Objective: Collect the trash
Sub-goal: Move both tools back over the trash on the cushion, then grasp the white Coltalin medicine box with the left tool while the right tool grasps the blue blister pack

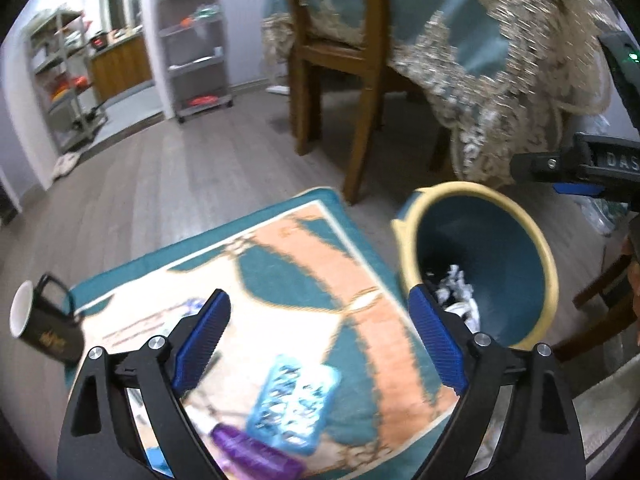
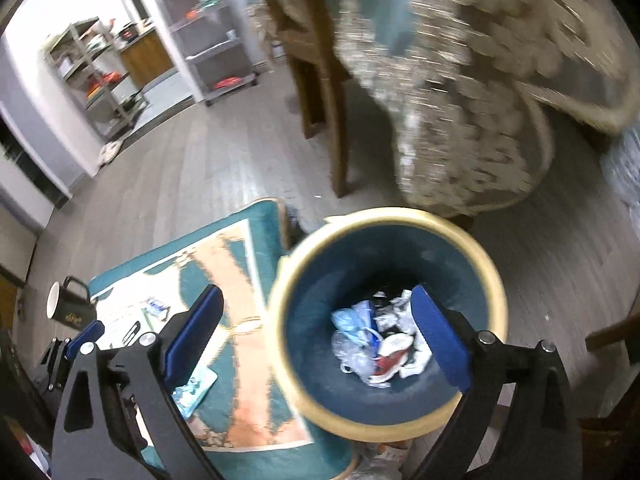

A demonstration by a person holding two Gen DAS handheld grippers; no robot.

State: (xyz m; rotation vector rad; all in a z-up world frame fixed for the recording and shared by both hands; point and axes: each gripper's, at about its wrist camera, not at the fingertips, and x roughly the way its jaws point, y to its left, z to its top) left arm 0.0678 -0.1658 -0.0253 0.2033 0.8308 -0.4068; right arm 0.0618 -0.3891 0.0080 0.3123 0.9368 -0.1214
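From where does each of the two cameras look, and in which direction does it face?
Left wrist view: sits on the left hand-held gripper, facing down over the patterned mat; its open blue fingers show, and the right hand-held gripper at the right edge.
Right wrist view: sits on the right hand-held gripper, facing down into the bin with trash inside; its open empty fingers show, the left one at lower left.
Shared: bin, mat, black mug, wooden chair, shelves.
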